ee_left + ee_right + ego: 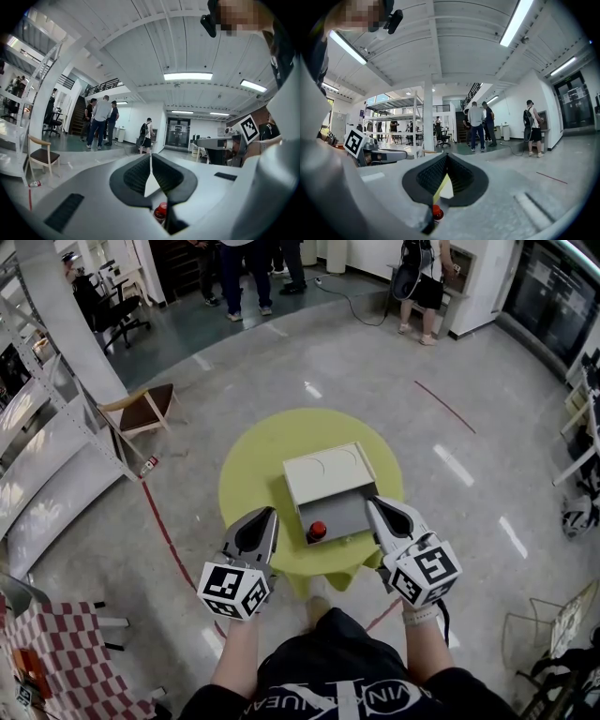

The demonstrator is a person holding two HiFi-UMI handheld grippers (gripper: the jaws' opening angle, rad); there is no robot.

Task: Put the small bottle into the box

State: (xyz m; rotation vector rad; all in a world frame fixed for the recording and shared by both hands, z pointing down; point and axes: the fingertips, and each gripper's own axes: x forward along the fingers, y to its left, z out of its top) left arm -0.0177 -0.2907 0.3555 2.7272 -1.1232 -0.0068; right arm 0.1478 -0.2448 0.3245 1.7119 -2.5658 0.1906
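Note:
A cream box with a grey open front part sits on a round yellow-green table. The small bottle, red-capped, stands upright in that grey part near its front left corner. My left gripper hovers at the table's front edge, left of the bottle, shut with nothing in it. My right gripper is on the box's right side, shut too and empty. Below the closed left gripper in its own view, the bottle's red cap shows. The same cap appears under the right gripper.
A wooden chair and metal shelving stand to the left. A red-checked seat is at the bottom left. Several people stand far off. A small can lies on the floor by a red line.

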